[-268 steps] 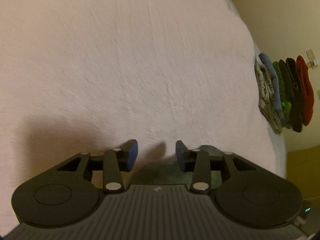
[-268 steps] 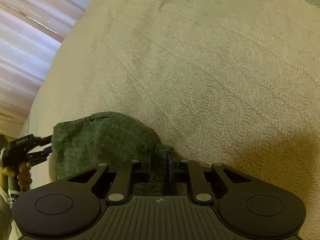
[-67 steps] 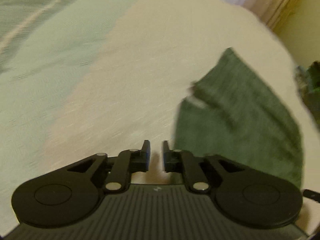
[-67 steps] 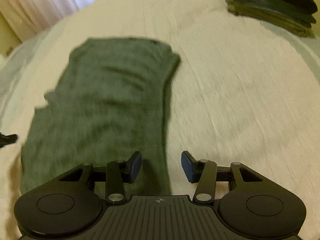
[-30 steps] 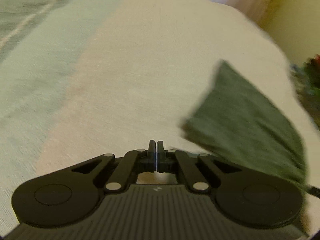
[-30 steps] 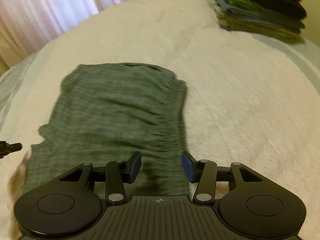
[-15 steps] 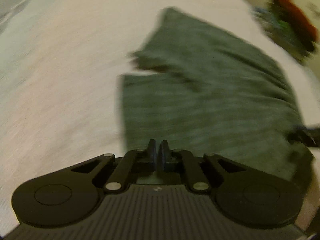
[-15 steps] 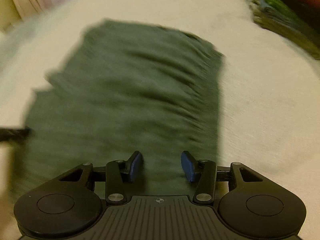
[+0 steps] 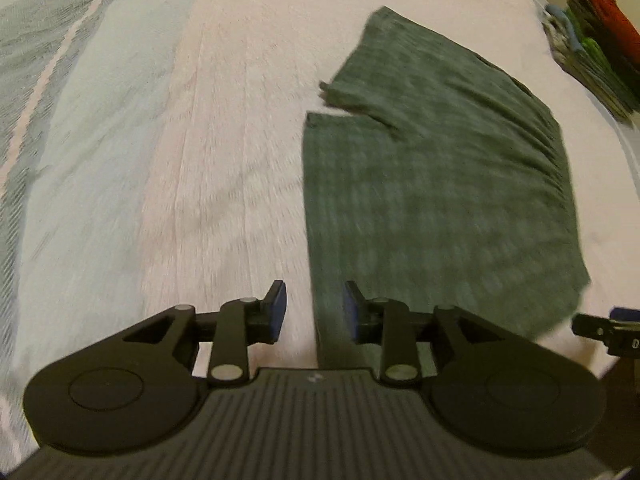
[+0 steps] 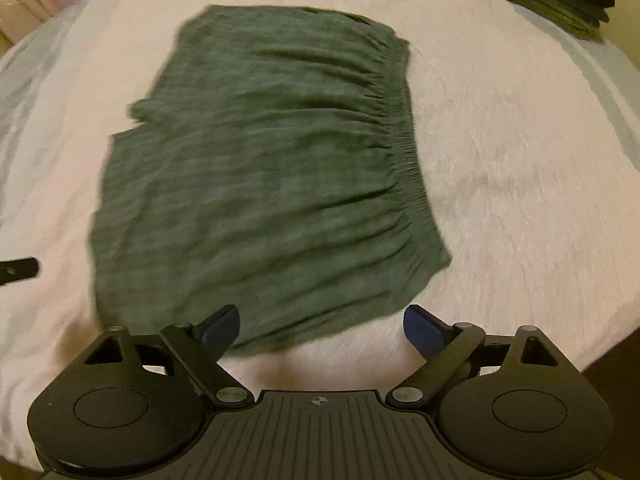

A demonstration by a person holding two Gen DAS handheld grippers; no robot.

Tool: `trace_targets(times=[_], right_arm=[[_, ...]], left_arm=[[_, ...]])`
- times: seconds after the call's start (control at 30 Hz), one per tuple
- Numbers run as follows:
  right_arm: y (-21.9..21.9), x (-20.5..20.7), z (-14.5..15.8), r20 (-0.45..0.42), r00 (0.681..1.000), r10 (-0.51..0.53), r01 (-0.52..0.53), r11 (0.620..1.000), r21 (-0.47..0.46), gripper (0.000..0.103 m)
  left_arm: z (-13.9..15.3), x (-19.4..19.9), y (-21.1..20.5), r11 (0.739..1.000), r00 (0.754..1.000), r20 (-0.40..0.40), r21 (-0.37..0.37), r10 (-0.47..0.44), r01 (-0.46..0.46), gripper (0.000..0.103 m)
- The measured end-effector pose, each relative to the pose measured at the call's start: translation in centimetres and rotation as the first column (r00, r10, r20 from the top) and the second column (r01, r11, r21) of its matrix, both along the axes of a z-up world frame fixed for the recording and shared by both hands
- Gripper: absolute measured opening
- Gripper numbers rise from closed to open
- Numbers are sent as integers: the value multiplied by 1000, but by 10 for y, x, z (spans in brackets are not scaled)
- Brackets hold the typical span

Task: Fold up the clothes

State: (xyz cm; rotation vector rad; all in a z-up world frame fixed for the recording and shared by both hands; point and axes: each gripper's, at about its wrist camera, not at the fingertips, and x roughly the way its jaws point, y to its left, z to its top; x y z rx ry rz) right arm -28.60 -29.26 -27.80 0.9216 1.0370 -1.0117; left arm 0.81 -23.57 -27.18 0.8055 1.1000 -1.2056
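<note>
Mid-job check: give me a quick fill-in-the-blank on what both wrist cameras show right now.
1. The dark green shorts lie spread flat on the ____ bedspread.
2. Between the pads of the right gripper there is ____ gripped.
3. The shorts' gathered ____ runs along the edge facing the stack of folded clothes.
4. The left gripper hangs over the shorts' ____ edge.

Missing words: white; nothing; waistband; left

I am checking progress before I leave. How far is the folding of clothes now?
Done: a stack of folded clothes sits at the bed's far edge. In hand: nothing; the green shorts lie spread flat and unfolded on the bedspread, while the left gripper and right gripper are opening above them, nothing between their jaws. Left: every fold of the shorts, then stacking them.
</note>
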Motion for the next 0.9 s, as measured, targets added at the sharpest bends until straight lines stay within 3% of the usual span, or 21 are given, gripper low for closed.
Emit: trace_targets(times=[0.17, 0.47, 0.9], right_arm=[[23, 1, 32, -7, 1000, 13, -13, 1000, 3, 91], [46, 2, 75, -25, 1000, 12, -13, 999, -40, 91], [74, 21, 92, -33, 998, 48, -50, 997, -51, 91]], left_arm=[[36, -17, 28, 1000, 1000, -1, 17, -19, 19, 32], [96, -29, 57, 996, 998, 27, -57, -64, 65, 40], [108, -36, 82, 991, 991, 74, -69, -112, 118, 42]])
